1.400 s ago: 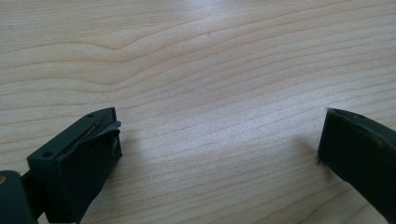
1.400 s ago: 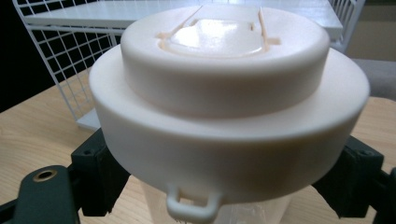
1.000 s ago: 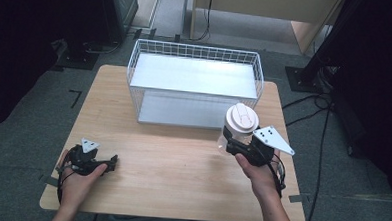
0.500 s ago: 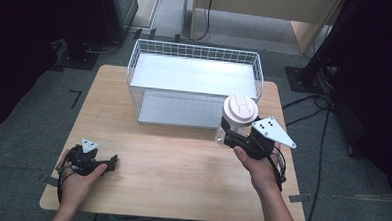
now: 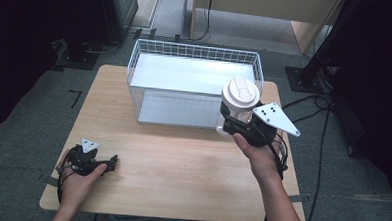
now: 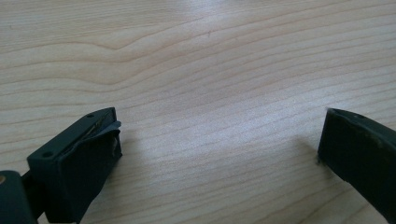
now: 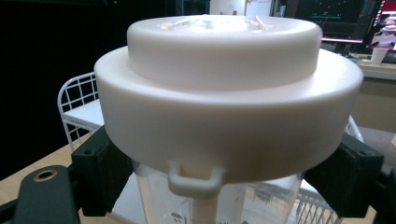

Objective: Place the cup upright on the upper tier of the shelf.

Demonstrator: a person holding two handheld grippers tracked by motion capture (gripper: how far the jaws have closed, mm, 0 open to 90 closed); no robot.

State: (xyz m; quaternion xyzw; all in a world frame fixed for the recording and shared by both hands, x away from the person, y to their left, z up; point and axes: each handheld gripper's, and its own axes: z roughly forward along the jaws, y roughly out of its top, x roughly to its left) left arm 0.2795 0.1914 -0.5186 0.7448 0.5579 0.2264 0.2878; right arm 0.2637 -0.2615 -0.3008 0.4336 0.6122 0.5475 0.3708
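The cup, clear with a white lid, is held upright above the counter, at the near right corner of the basket. In the right gripper view the lid fills the upper frame, and the clear wall shows below it, with a small loop on the lid's rim facing the camera. The right tongs pinch the cup just under the lid, one black jaw pressing each side of the wall. The right hand holds them from the near side, the grey plate tilted to the right.

The white wire basket stands on the far half of the counter.

The left tongs rest low at the near left of the counter, spread wide; in the left gripper view they have bare wood between the jaws. The left hand lies behind them.
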